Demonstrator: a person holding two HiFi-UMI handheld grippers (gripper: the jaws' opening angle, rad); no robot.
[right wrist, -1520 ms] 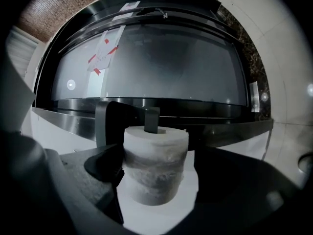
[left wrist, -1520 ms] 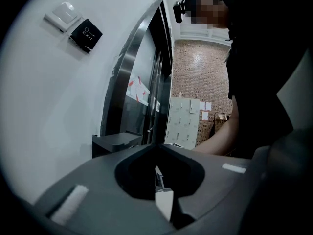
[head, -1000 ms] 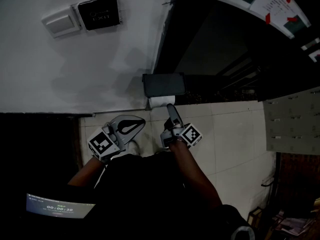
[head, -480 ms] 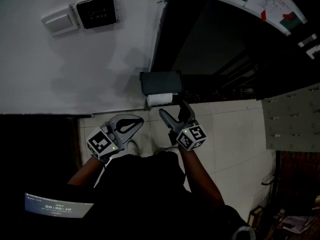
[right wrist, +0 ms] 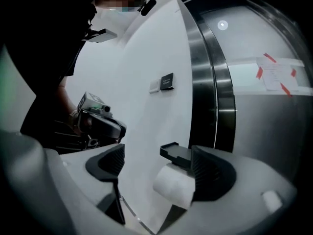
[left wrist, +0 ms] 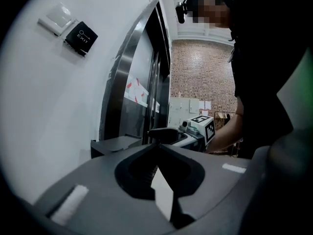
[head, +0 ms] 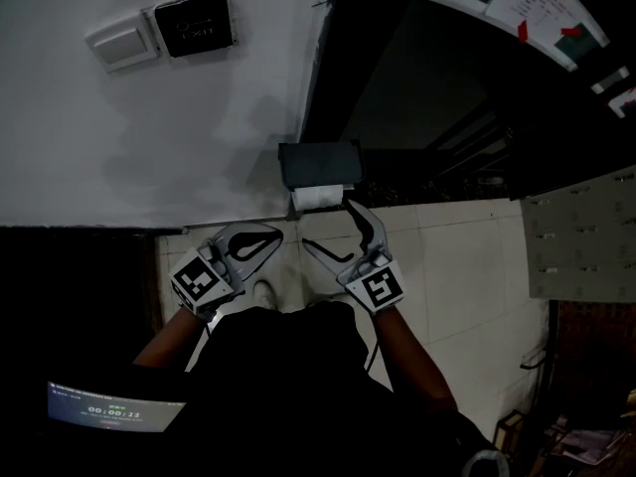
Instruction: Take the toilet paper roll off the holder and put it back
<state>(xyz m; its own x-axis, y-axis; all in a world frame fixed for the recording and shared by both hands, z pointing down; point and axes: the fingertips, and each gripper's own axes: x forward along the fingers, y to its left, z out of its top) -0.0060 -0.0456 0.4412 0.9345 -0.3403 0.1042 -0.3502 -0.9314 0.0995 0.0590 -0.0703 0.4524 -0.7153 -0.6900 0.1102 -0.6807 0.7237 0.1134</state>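
A white toilet paper roll [head: 318, 197] hangs under a dark holder [head: 320, 164] on the white wall, beside a metal door frame. My right gripper [head: 332, 229] is open just below the roll, with nothing gripped. In the right gripper view the roll [right wrist: 172, 185] and holder [right wrist: 175, 153] sit ahead between the spread jaws of that gripper [right wrist: 159, 173], close to the right-hand jaw, which hides the roll's edge. My left gripper [head: 255, 242] is shut and empty, off to the left of the roll. Its tips [left wrist: 157, 144] meet in the left gripper view.
A black exit button [head: 191, 25] and a white switch [head: 121, 45] are higher on the wall. The steel door frame [right wrist: 208, 77] and a dark door carrying a taped notice [head: 542, 3] stand right of the holder. Pale floor tiles [head: 467, 256] lie below.
The right gripper has turned at the wrist so both jaws now show spread below the roll, and its cube has shifted slightly. The left gripper has barely moved.
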